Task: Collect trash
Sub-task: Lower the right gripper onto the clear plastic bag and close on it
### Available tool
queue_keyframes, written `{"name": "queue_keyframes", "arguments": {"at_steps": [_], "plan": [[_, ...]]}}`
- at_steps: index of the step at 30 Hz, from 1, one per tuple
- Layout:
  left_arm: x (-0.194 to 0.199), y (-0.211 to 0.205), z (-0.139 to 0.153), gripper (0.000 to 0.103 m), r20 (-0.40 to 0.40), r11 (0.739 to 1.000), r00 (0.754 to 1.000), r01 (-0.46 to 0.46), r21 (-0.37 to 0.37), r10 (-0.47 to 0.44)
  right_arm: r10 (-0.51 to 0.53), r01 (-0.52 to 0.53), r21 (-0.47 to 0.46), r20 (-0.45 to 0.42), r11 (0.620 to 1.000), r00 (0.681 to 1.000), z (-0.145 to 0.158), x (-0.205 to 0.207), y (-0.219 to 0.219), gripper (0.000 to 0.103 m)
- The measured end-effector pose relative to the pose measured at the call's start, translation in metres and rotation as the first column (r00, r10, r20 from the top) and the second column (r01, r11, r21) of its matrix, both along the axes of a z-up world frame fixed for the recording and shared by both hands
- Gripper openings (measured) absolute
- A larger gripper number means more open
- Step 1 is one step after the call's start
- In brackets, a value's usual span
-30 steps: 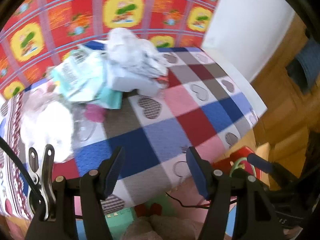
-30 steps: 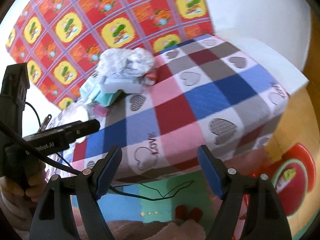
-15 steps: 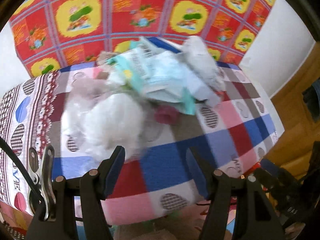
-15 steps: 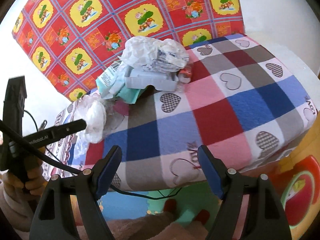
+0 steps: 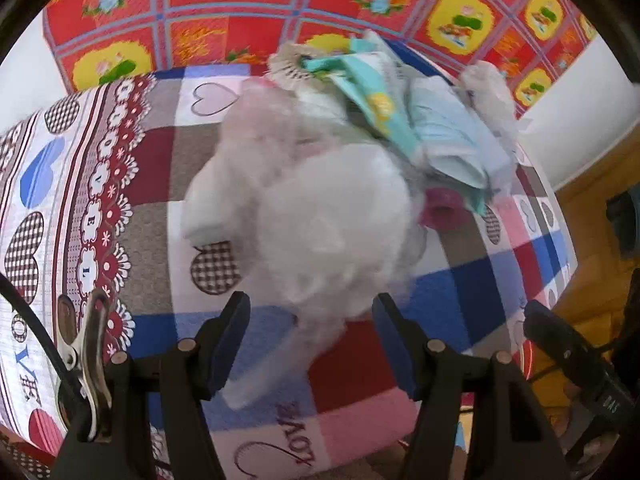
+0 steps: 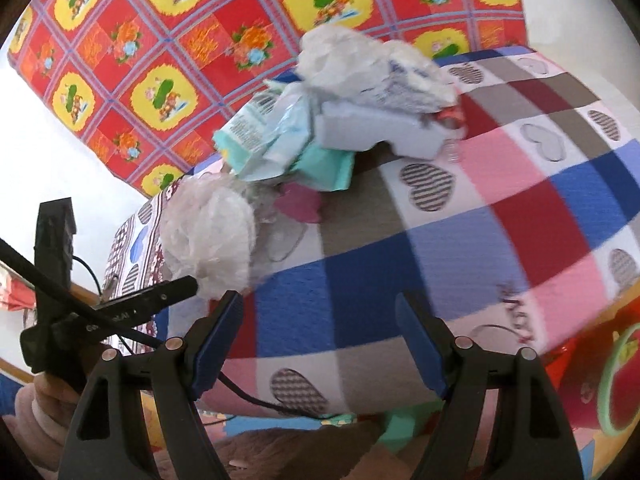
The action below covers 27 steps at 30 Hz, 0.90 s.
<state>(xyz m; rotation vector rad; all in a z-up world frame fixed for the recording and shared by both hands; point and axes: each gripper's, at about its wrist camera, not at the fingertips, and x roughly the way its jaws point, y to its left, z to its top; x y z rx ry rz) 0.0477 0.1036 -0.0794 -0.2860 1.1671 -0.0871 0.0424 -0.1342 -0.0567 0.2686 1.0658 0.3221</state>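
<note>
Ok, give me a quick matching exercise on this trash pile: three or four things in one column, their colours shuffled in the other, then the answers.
Things:
1. crumpled plastic bag
2. foam block
3. small cup
4. wrapper

Colours:
A. magenta
B. teal and white with print
C. pale grey
D. clear whitish

Pairs: 1-D, 2-C, 3-A, 4-B

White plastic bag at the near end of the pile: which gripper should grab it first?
Left. The left gripper is open with the white plastic bag right ahead; the right gripper faces bare cloth.
</note>
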Motion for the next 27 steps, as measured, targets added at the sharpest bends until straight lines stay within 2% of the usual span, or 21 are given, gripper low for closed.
{"name": "queue_keyframes", "arguments": {"at_steps": [6, 13, 16, 19, 20, 24, 27], "plan": [[0.007, 0.015, -0.01, 0.067, 0.022, 0.999, 1.0, 0.002, -0.05, -0.001, 0.033, -0.033, 0.012, -0.006, 0.999, 0.999, -0.012, 0.022, 0.031, 0.079], [0.01, 0.007, -0.014, 0.067, 0.07, 0.998, 0.996, 0.058, 0.029, -0.06, 0.061, -0.06, 0.025, -0.035, 0.998, 0.998, -0.025, 0.049, 0.062, 0.079], [0.009, 0.008, -0.015, 0.067, 0.08, 0.996, 0.994, 0.078, 0.033, -0.08, 0.066, -0.065, 0.031, -0.045, 0.997, 0.997, -0.03, 0.06, 0.071, 0.079], [0.009, 0.015, -0.019, 0.07, 0.063, 0.998, 0.997, 0.053, 0.035, -0.055, 0.055, -0.053, 0.04, -0.051, 0.998, 0.997, -0.033, 0.071, 0.076, 0.079], [0.01, 0.017, -0.022, 0.067, 0.039, 0.998, 0.999, 0.034, 0.053, -0.036, 0.052, -0.05, 0.042, -0.052, 0.998, 0.997, -0.033, 0.075, 0.077, 0.079], [0.012, 0.022, -0.022, 0.069, 0.034, 0.999, 0.999, 0.021, 0.039, -0.022, 0.044, -0.043, 0.027, -0.047, 0.999, 0.998, -0.035, 0.088, 0.084, 0.079], [0.011, 0.024, -0.023, 0.07, 0.04, 1.0, 0.999, 0.019, 0.018, -0.019, 0.058, -0.056, 0.029, -0.075, 0.998, 0.996, -0.042, 0.095, 0.089, 0.079]]}}
